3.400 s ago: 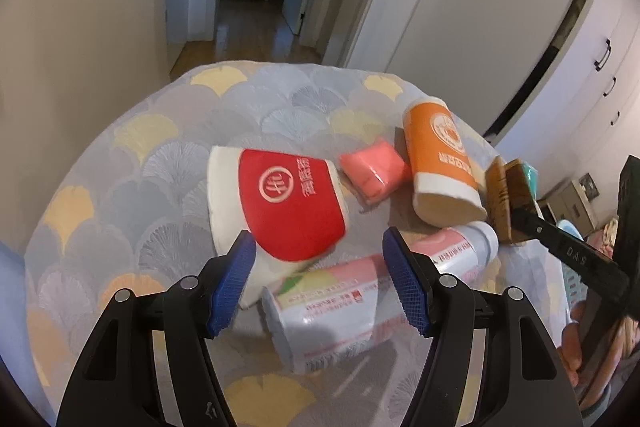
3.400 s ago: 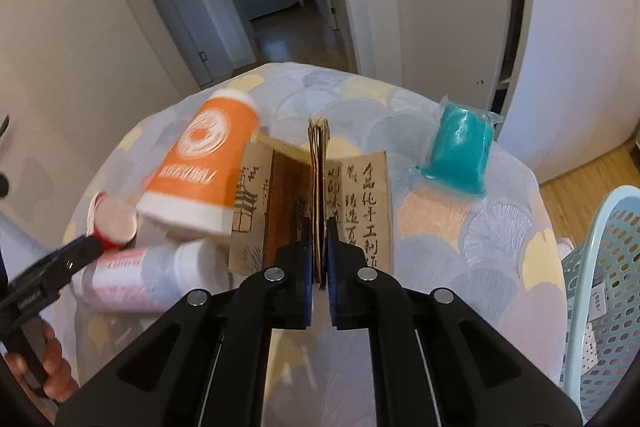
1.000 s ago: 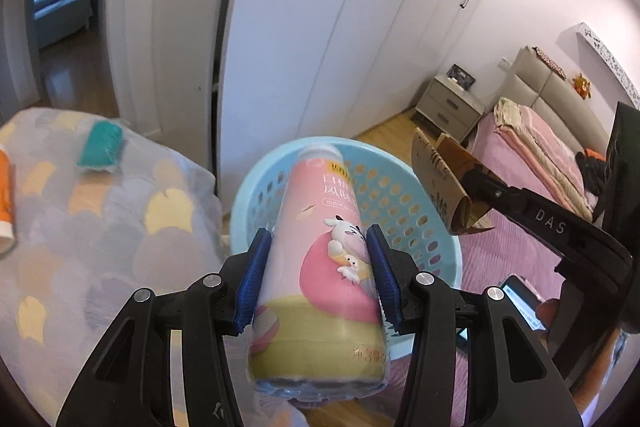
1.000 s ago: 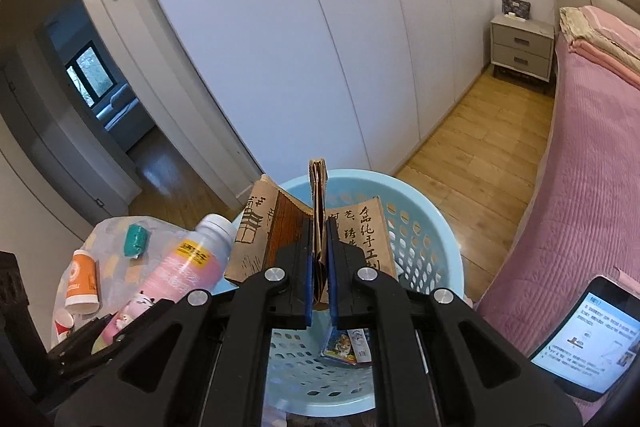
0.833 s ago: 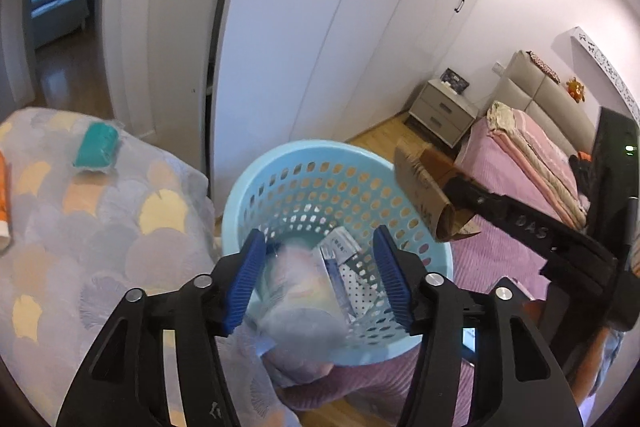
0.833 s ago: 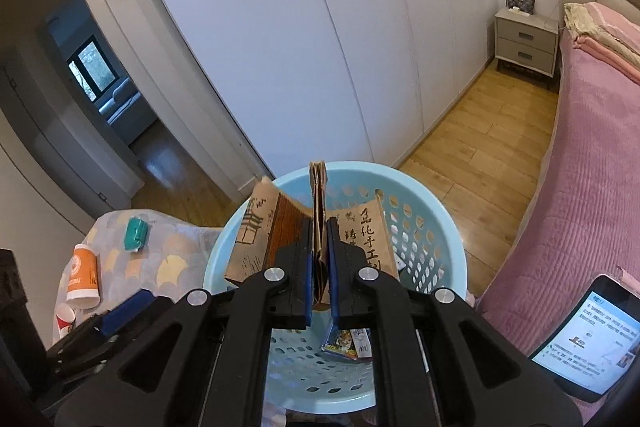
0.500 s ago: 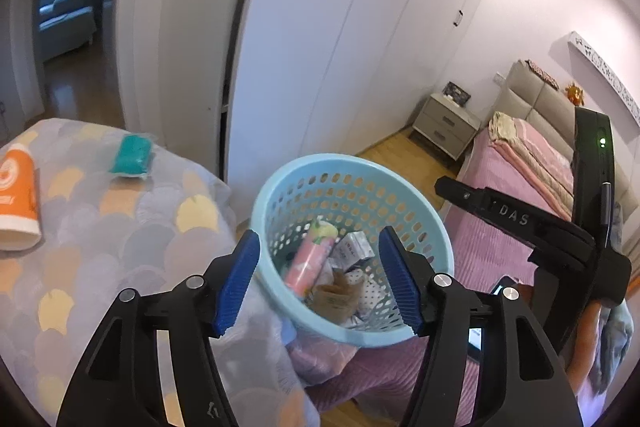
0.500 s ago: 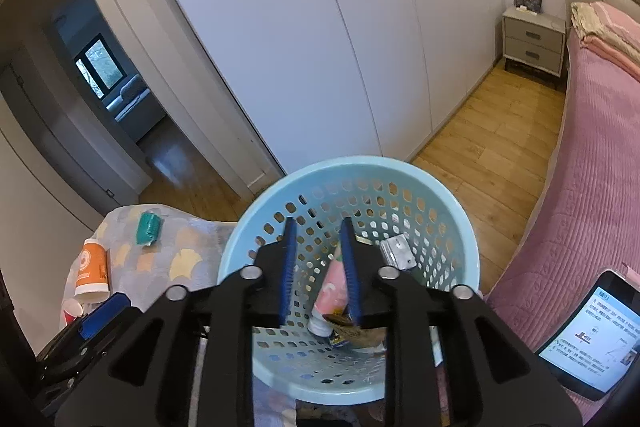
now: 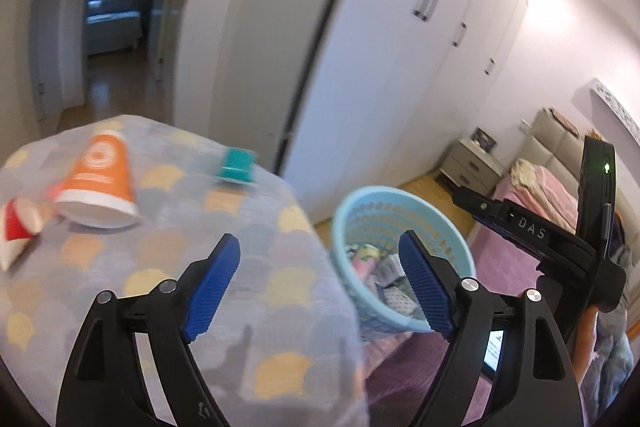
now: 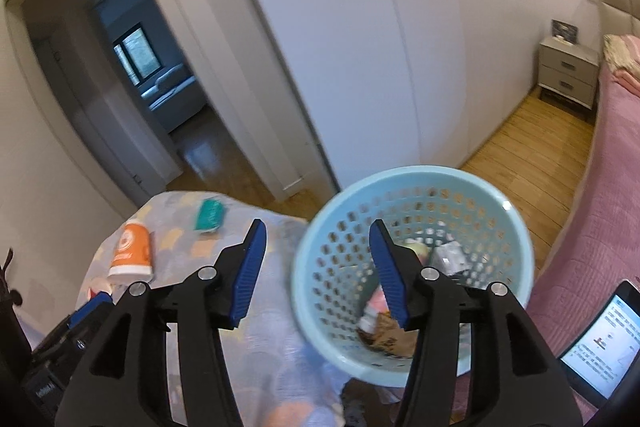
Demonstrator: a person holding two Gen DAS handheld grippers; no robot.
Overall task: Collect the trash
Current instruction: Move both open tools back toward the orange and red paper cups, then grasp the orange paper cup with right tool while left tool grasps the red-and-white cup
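Observation:
The light blue basket (image 10: pixel 516 223) stands on the floor beside the table and holds the pink bottle (image 10: pixel 378 303), the brown cardboard (image 10: pixel 392 339) and other wrappers. It also shows in the left wrist view (image 9: pixel 360 199). My left gripper (image 9: pixel 320 283) is open and empty over the table's right edge. My right gripper (image 10: pixel 316 267) is open and empty above the basket's left rim. On the table lie an orange cup (image 9: pixel 100 179), a red cup (image 9: pixel 16 227) and a teal packet (image 9: pixel 236 167).
The round table has a grey cloth with yellow fan shapes (image 9: pixel 168 259). White wardrobe doors (image 10: pixel 360 47) stand behind. A pink bed (image 10: pixel 600 187) is at the right, with a phone (image 10: pixel 600 339) on it. A doorway (image 10: pixel 152 75) opens at the left.
The left gripper let the pink bottle fall into the basket and the right gripper let go of the cardboard. Both opened wider and swung left toward the table.

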